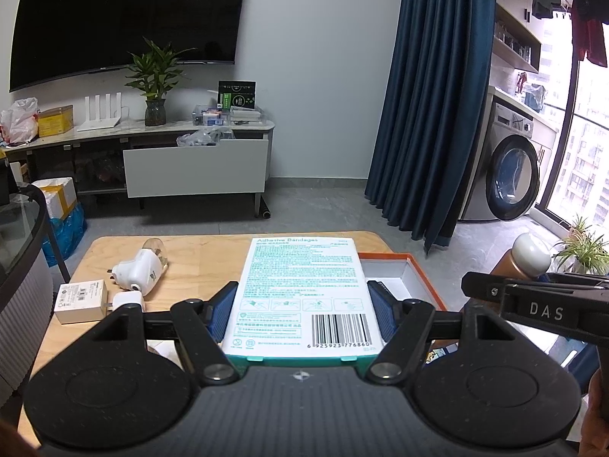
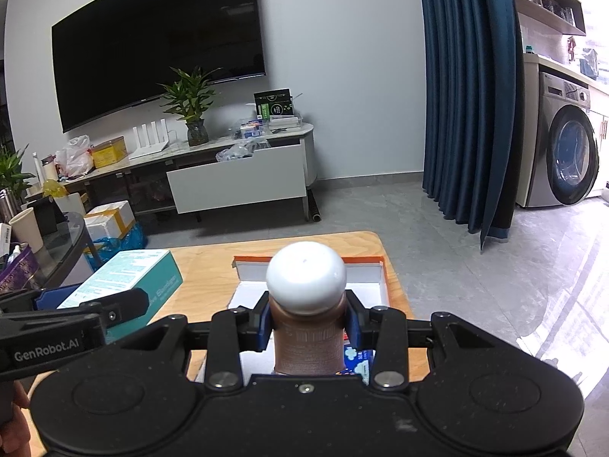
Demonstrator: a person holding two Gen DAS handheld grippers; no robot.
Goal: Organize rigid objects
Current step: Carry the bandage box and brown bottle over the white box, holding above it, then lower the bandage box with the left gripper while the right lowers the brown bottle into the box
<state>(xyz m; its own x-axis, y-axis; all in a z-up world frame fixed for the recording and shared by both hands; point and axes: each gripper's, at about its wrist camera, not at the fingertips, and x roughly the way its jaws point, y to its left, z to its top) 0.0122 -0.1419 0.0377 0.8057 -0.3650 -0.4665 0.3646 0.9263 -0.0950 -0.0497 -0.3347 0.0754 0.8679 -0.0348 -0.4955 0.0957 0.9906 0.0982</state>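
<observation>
My left gripper (image 1: 302, 306) is shut on a white and teal adhesive bandage box (image 1: 302, 289), held flat above the wooden table (image 1: 205, 262); the same bandage box (image 2: 125, 280) shows at the left of the right wrist view. My right gripper (image 2: 309, 321) is shut on a brown bottle with a round white cap (image 2: 306, 278), held over an open orange-edged white box (image 2: 365, 282). From the left wrist view that bottle (image 1: 531, 257) is at the right, beyond the orange box (image 1: 411, 272).
On the table's left lie a white plug-in device (image 1: 139, 272), a small white charger (image 1: 127, 301) and a small white carton (image 1: 80, 301). A blue packet (image 2: 356, 361) lies in the orange box. A glass side table (image 2: 57, 236) stands left; TV cabinet and curtain stand beyond.
</observation>
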